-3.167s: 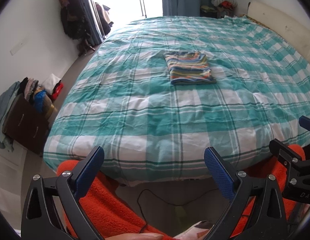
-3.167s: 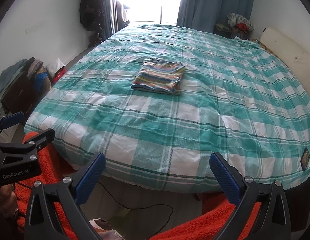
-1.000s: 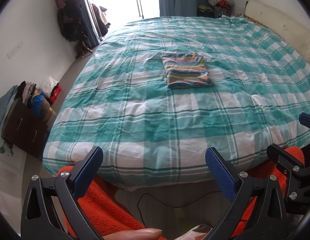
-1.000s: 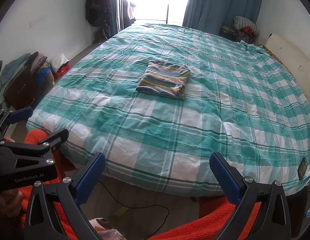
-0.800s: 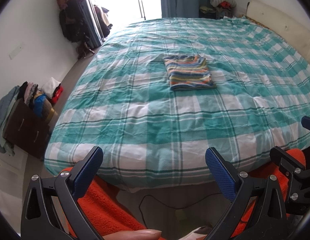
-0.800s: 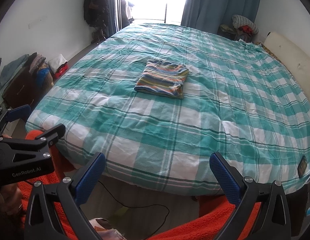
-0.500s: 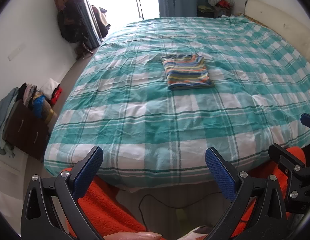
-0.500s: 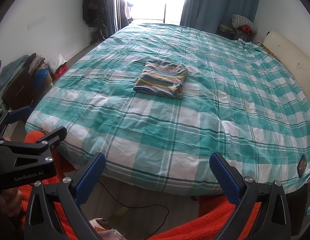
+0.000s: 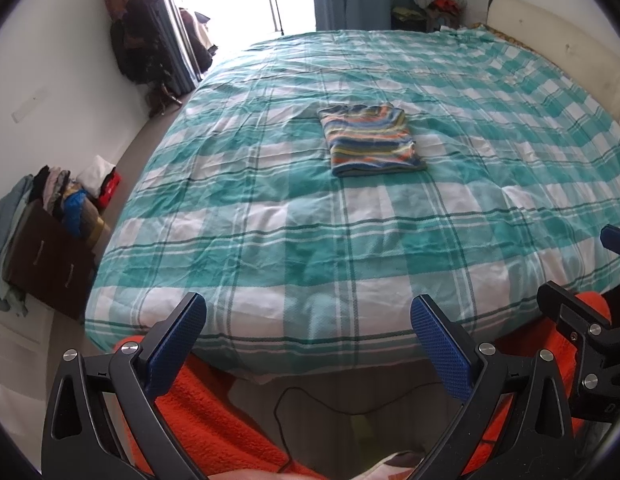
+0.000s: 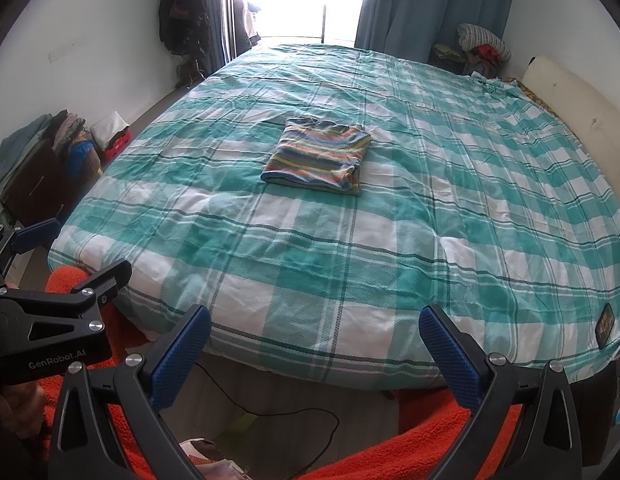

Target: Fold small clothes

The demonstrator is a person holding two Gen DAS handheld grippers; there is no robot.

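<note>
bed (image 9: 349, 248) | folded shirt (image 9: 371, 140) mid-bed, clear of edges | left tool (image 9: 306, 344), right tool (image 10: 315, 350) spread

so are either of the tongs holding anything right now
Nothing is held. The left tongs and right tongs are both open and empty at the foot of the bed; the folded striped shirt lies apart from them on the cover.

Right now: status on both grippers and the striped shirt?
Left gripper open, empty. Right gripper open, empty, both short of the bed. Striped shirt folded, lying mid-bed. Nothing between grippers and shirt.
</note>
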